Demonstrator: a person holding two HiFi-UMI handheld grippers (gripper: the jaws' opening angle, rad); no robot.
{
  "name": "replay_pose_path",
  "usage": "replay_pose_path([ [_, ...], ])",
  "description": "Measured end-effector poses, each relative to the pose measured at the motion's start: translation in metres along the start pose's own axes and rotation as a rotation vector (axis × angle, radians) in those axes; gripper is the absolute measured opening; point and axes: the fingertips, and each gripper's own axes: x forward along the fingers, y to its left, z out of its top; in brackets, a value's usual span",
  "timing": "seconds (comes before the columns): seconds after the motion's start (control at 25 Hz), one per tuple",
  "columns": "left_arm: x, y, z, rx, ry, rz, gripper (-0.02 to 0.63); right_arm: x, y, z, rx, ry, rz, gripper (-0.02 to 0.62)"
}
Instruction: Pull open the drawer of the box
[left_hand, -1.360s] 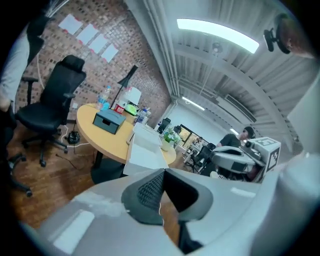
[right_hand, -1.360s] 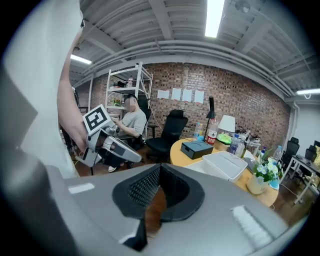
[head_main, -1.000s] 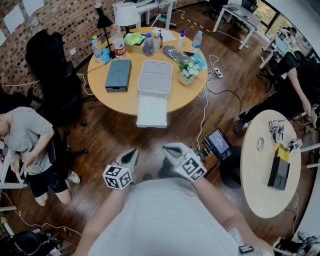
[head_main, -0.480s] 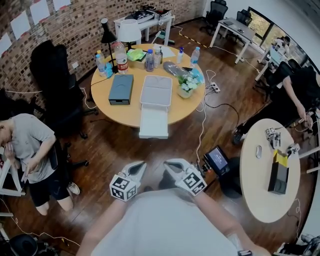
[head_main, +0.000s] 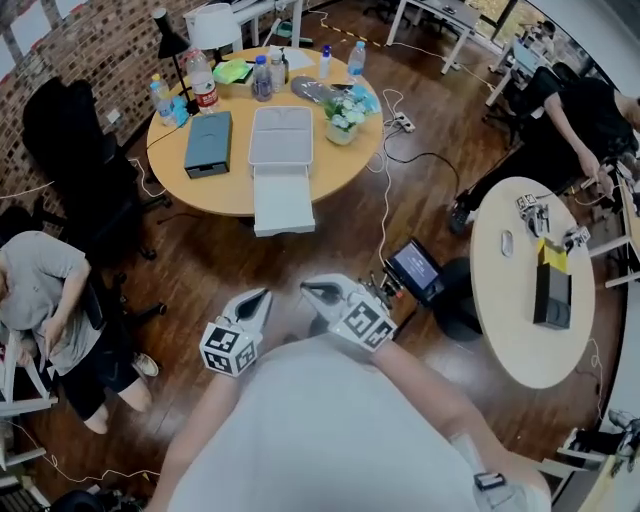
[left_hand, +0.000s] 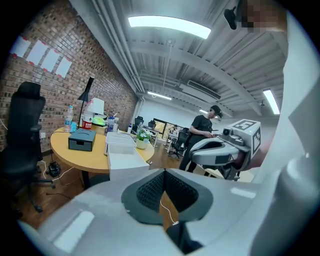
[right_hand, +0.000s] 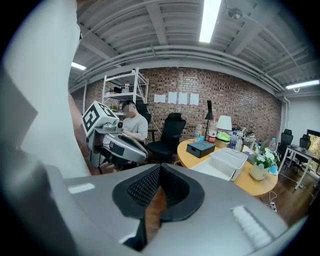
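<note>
On the round wooden table (head_main: 225, 195) stands a white box (head_main: 281, 135); its drawer (head_main: 283, 200) is pulled out past the table's near edge. A dark blue-grey box (head_main: 208, 143) with a small drawer lies to its left. Both grippers hang close to my body, far from the table. My left gripper (head_main: 265, 295) is shut with nothing in it. My right gripper (head_main: 305, 288) is likewise shut and empty. The left gripper view (left_hand: 164, 172) shows the white box (left_hand: 120, 141) far ahead; the right gripper view (right_hand: 159, 170) shows it (right_hand: 230, 159) at the right.
Bottles (head_main: 203, 85), a black lamp (head_main: 170, 40) and a flower pot (head_main: 341, 118) crowd the table's far side. A black office chair (head_main: 70, 150) and a seated person (head_main: 50, 300) are at the left. A small screen (head_main: 415, 270) and a second round table (head_main: 545, 290) are at the right.
The table and boxes have shifted up and to the left in the head view. Both grippers stay shut near my body; the drawer stays pulled out.
</note>
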Motion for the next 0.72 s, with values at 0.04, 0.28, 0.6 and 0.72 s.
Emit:
replay_pose_path([
  [0.04, -0.001, -0.002, -0.003, 0.001, 0.007, -0.007, 0.005, -0.001, 0.002, -0.002, 0.005, 0.007, -0.003, 0.008],
  [0.28, -0.006, 0.004, -0.007, -0.010, 0.019, -0.007, 0.005, 0.002, 0.007, -0.002, 0.043, -0.014, -0.009, 0.007],
  [0.6, -0.018, 0.018, -0.010, -0.043, 0.014, 0.010, 0.005, 0.018, 0.013, 0.002, 0.034, 0.031, 0.019, 0.007],
  [0.72, -0.023, 0.024, -0.009, -0.049, 0.010, 0.014, 0.005, 0.027, 0.017, 0.008, 0.034, 0.016, 0.031, 0.006],
])
